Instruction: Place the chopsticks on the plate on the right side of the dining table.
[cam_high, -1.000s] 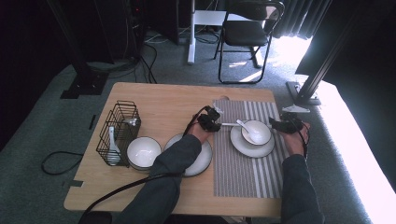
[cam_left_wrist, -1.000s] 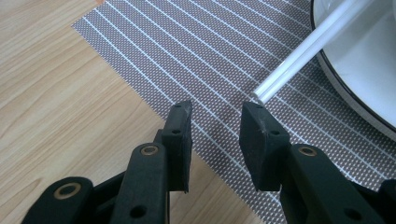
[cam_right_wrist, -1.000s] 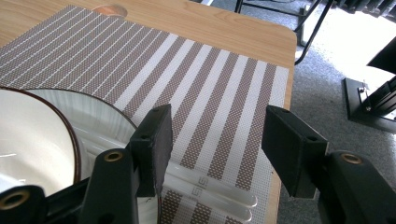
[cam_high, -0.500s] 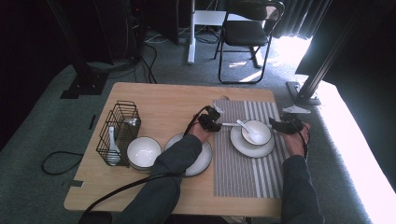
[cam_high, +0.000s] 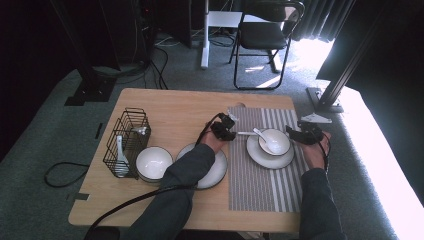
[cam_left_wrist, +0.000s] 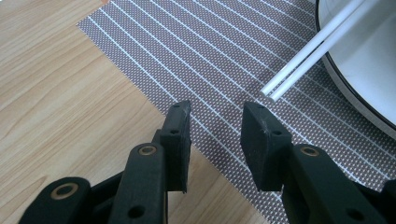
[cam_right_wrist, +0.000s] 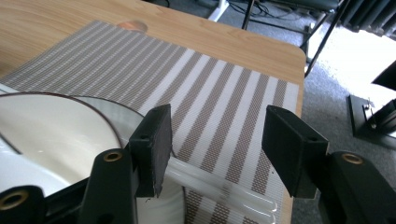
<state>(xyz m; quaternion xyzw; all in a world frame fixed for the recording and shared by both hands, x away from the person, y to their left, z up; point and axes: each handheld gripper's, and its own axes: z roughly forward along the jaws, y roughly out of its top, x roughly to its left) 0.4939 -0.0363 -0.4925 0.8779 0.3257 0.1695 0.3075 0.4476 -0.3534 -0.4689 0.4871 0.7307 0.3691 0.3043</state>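
Your left gripper (cam_left_wrist: 215, 123) hangs spread and empty over the striped placemat's (cam_high: 260, 185) edge; the white chopsticks (cam_left_wrist: 308, 58) lie just ahead and to its right, long axis running toward the plate (cam_high: 256, 155). Your right gripper (cam_right_wrist: 215, 140), also spread and empty, straddles their far ends beside that plate. On the plate sits a bowl (cam_high: 280, 137) holding a spoon (cam_high: 263, 137).

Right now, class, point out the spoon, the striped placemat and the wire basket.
spoon (cam_high: 266, 138): high view, on its scoop inside the bowl.
striped placemat (cam_high: 260, 192): high view, bare near part.
wire basket (cam_high: 131, 119): high view, far rim.
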